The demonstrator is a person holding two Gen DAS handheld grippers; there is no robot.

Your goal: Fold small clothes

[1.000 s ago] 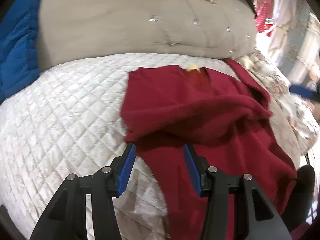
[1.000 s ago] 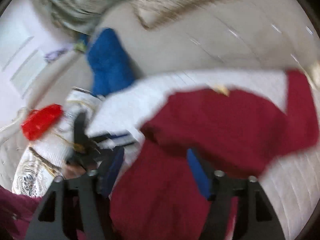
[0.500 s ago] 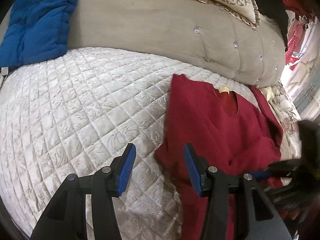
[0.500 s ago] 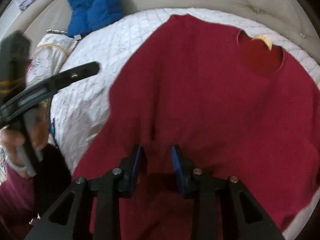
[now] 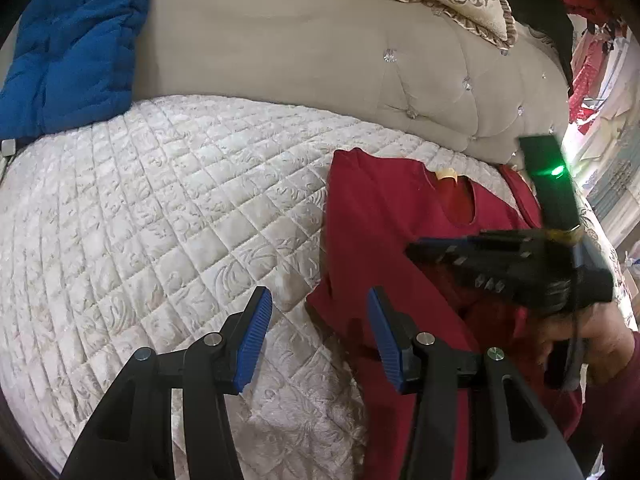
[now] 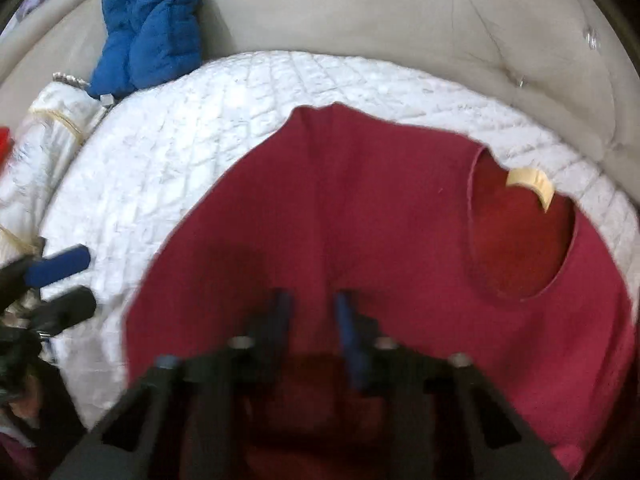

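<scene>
Shirt: we see the red shirt [image 5: 384,216] lying on the white quilted bed cover [image 5: 160,216], collar and its yellow tag [image 5: 447,175] toward the padded headboard [image 5: 320,72], hem toward us.
Long axis: we read it as running from the collar at the headboard down to us, so a side fold would cross that line.
Left side of shirt: it looks already turned in, with a folded corner [image 5: 320,300] just ahead of the left tongs.
Left tongs: our left tongs [image 5: 318,336] hang with the blue pads wide apart and nothing between them; one pad is over bare cover, the other over red cloth, so the shirt's left edge lies between them.
Right tongs: our right tongs [image 6: 312,316] sit low over the middle of the shirt [image 6: 380,216]; the view is blurred, the pads show a narrow gap, and we cannot tell whether they pinch cloth.
Direction: from the left tongs the shirt lies ahead and to the right; from the right tongs it lies straight ahead and under.
Nearer hand: we judge the left nearer the folded edge, the right nearer the collar and the far sleeve.
Beside: a blue jacket [image 5: 68,52] rests against the headboard, well apart from the shirt.
</scene>
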